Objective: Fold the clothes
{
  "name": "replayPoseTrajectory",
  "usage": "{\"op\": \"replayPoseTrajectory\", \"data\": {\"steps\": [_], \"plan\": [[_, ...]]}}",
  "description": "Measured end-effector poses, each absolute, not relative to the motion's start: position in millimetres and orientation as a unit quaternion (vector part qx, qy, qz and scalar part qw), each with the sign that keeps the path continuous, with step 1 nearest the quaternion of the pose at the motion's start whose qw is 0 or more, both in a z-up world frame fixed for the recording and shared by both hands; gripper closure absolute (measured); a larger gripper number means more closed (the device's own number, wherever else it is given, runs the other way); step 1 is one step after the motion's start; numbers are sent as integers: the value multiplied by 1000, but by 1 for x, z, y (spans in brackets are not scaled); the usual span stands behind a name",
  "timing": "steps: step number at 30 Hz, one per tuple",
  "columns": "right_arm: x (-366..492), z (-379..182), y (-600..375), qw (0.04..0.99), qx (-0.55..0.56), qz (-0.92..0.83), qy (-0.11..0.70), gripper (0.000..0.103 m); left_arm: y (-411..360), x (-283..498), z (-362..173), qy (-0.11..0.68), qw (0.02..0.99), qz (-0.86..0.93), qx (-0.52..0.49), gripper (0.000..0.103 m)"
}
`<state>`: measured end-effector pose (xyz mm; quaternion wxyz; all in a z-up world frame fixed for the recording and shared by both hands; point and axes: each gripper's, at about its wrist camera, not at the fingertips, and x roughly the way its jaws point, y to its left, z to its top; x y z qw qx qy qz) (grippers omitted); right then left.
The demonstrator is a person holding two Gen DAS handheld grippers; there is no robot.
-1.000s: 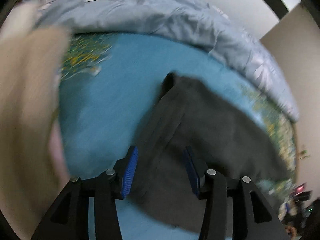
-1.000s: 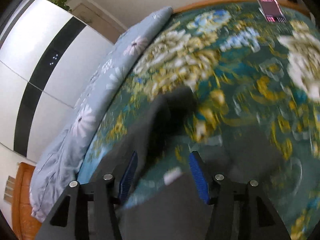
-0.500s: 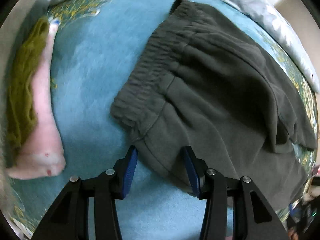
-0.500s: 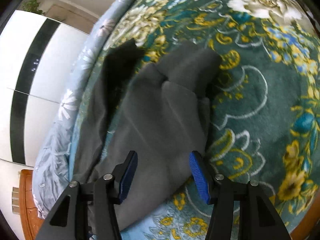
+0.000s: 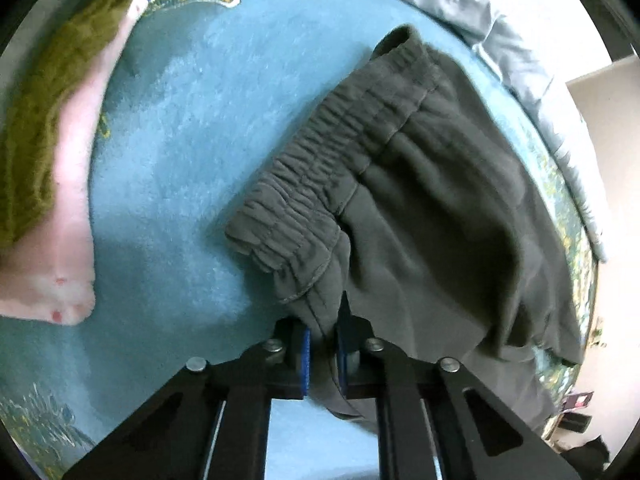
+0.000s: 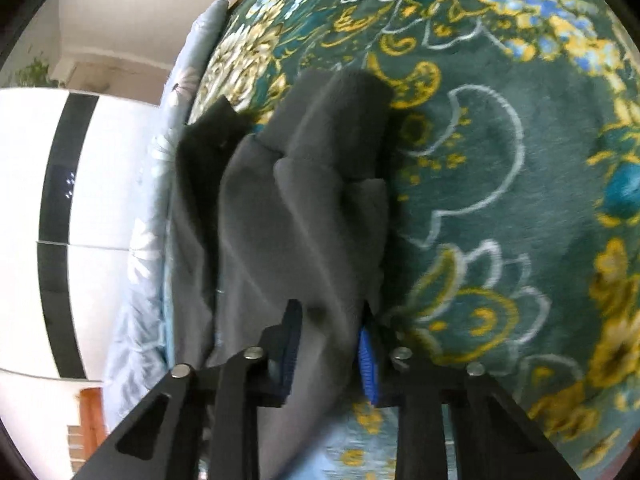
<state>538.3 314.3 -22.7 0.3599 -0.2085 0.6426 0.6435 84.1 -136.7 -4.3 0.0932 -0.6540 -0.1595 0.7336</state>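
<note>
Grippers that stood wide apart over the cloth half a second ago are now both clamped on it. The left gripper (image 5: 322, 350) pinches the dark grey trousers (image 5: 420, 208) just below the gathered waistband (image 5: 320, 184), its blue pads nearly together. The right gripper (image 6: 329, 354) has its pads closed on a thicker fold of the trousers (image 6: 304, 216) at the leg end. The trousers lie crumpled across a blanket (image 5: 180, 128), plain teal near the waistband and patterned with yellow and white flowers (image 6: 500, 184) at the leg end. An olive and pink garment (image 5: 60, 152) lies well apart at the left. A pale grey floral quilt (image 5: 508, 52) is bunched along the far edge, with a white wardrobe with a black stripe (image 6: 60, 184) beyond. No writing is legible.
</note>
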Motion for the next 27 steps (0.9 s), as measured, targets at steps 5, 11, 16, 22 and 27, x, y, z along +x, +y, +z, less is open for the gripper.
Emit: {"op": "replayPoseTrajectory", "data": {"steps": [5, 11, 16, 22, 27], "plan": [[533, 18, 312, 379, -192, 669, 610, 100, -146, 92, 48, -198, 124, 759, -608, 97], [555, 77, 288, 367, -142, 714, 579, 100, -173, 107, 123, -217, 183, 778, -560, 97], [572, 97, 278, 373, -127, 720, 571, 100, -201, 125, 138, -225, 210, 759, -573, 97], [555, 103, 294, 393, -150, 701, 576, 100, -177, 100, 116, -262, 185, 720, -616, 97], [524, 128, 320, 403, -163, 713, 551, 100, -158, 68, 123, -298, 205, 690, -627, 96]]}}
